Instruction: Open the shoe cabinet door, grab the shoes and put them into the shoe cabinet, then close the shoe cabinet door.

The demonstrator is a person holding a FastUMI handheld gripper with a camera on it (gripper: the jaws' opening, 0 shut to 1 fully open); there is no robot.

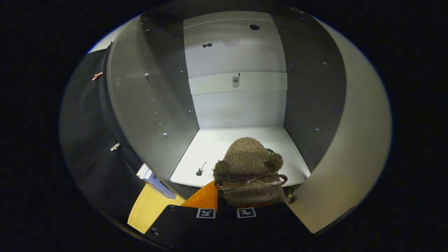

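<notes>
The gripper (225,213) sits at the near edge of the gripper view, its two black fingers each carrying a square black-and-white marker. Between and just ahead of them is a brown fuzzy shoe (249,171) with a thin brown bow across its top; its heel end meets the fingers, but the contact itself is hidden, so whether the fingers press on it cannot be told. The toe of the shoe reaches over the front edge of the white bottom shelf (210,147) of the shoe cabinet (154,105). On that shelf, left of the shoe, lies a small black guitar-shaped mark (200,169). The cabinet door (350,147) stands open on the right, its pale inner face turned toward the shoe. Below the cabinet on the left are a stack of books (154,180) and a yellow wooden surface (148,210). Farther in, the grey side walls rise to a white back panel (238,105), where a small phone-shaped sticker (235,81) sits on a cross strip
</notes>
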